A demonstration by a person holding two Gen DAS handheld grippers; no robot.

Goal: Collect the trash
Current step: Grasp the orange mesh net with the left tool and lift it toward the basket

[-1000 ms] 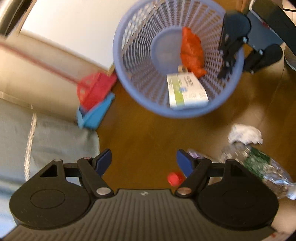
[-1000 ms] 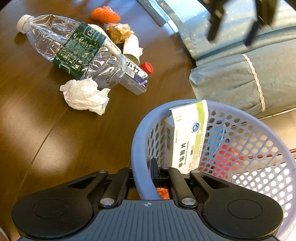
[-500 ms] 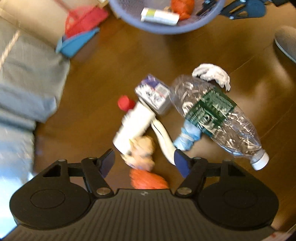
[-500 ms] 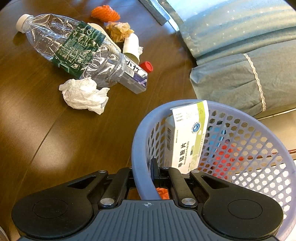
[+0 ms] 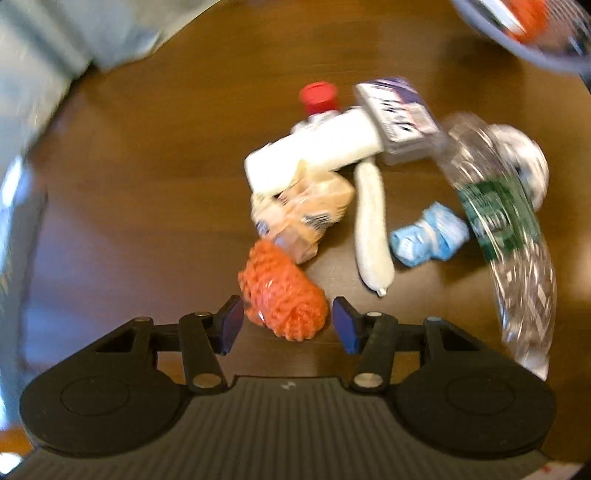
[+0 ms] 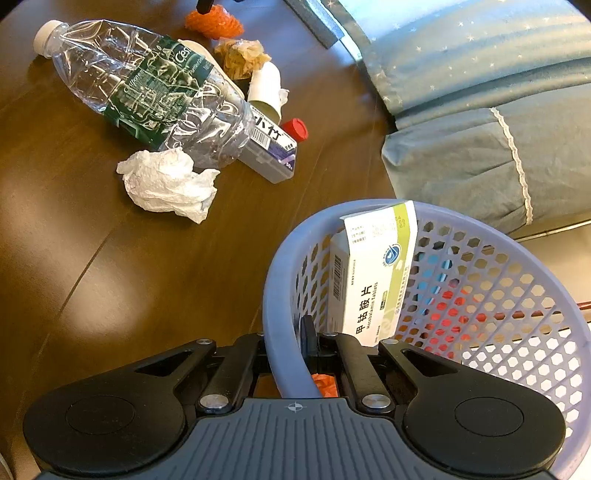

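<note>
An orange mesh ball [image 5: 282, 291] lies on the brown table, at the near end of a trash pile. My left gripper [image 5: 288, 325] points down over it; its jaws are closing with the ball between the blue pads [image 5: 345, 325], and a small gap shows at the right pad. In the right wrist view the same ball [image 6: 214, 22] sits at the far top. My right gripper [image 6: 295, 343] is shut on the rim of the lilac basket [image 6: 280, 266], which holds a white-and-green medicine box [image 6: 376, 273] and something orange.
The pile holds a crushed clear bottle [image 6: 147, 96], a purple-grey carton [image 6: 271, 147], a red cap [image 6: 295, 129], a white paper tube [image 5: 314, 155], a tan wrapper [image 5: 306, 210] and a blue wrapper [image 5: 428, 236]. A crumpled tissue [image 6: 166, 181] lies nearer the basket. Blue-grey bedding [image 6: 480, 110] borders the table.
My left gripper left the basket, swung over the trash pile and came down with its jaws narrowing around the orange mesh ball. The right gripper and basket stayed still.
</note>
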